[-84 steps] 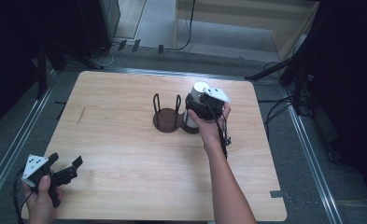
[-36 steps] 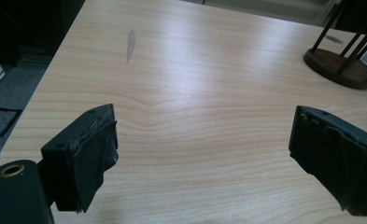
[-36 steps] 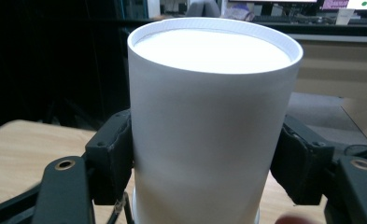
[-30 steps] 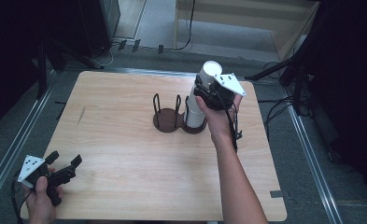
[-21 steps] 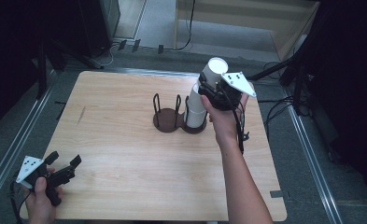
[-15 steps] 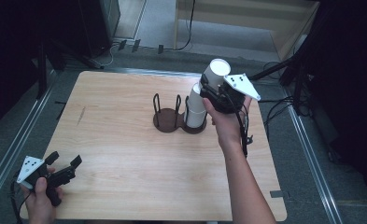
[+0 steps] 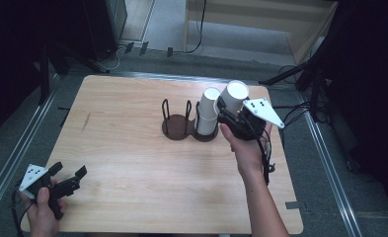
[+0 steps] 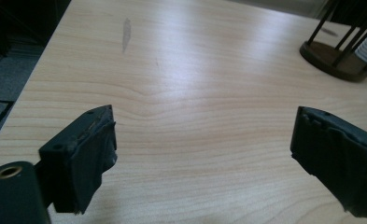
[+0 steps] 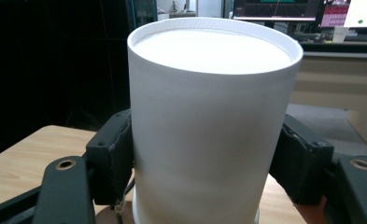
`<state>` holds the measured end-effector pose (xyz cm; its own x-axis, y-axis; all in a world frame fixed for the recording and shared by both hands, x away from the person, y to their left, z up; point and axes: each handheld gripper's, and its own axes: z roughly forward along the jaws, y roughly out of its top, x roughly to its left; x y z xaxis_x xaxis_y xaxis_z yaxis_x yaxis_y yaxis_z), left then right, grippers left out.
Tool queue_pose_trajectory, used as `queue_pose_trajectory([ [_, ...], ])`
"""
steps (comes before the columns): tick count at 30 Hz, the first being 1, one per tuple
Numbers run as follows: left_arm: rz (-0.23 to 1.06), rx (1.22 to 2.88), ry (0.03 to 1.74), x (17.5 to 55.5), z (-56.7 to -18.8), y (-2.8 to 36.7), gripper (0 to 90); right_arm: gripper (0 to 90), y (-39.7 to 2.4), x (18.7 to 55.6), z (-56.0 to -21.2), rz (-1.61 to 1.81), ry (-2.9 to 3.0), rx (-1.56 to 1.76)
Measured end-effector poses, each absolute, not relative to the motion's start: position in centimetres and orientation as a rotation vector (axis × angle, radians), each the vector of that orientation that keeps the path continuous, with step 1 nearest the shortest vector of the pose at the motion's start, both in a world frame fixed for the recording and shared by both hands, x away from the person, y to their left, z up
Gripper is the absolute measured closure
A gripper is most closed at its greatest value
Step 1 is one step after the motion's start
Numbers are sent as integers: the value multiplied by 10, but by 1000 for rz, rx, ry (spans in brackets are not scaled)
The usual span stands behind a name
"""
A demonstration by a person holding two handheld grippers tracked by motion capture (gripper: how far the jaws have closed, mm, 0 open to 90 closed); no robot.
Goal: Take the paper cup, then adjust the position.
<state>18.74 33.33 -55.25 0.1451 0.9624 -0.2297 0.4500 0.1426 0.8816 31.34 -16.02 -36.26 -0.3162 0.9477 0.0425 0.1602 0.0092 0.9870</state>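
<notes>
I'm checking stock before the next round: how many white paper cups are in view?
2 at least. One cup is clamped in the right gripper, lifted; a cup stack stands in the wire holder, and may hide more nested inside.

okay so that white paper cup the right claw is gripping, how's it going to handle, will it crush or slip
The white paper cup looks thin-walled and hollow, so probably light and easy to dent if the right claw squeezes harder. Its smooth, tapering sides could let it slide between the pads, though the matte paper likely grips fairly well. Tall and narrow, it would probably tip easily once set down, unlike the cup stack in the holder.
</notes>
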Motion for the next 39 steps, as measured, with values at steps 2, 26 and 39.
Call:
queue_pose_trajectory([
  [2, 672, 1478, 1444, 187, -552, 332, 19, 293, -165, 307, -367, 1381, 1562, 1195],
  [26, 725, 1594, 1411, 197, -536, 303, 19, 292, -161, 254, -448, 1281, 1658, 1212],
  [39, 647, 1580, 1356, 217, -509, 268, 19, 291, -148, 242, -468, 1298, 1716, 1180],
])
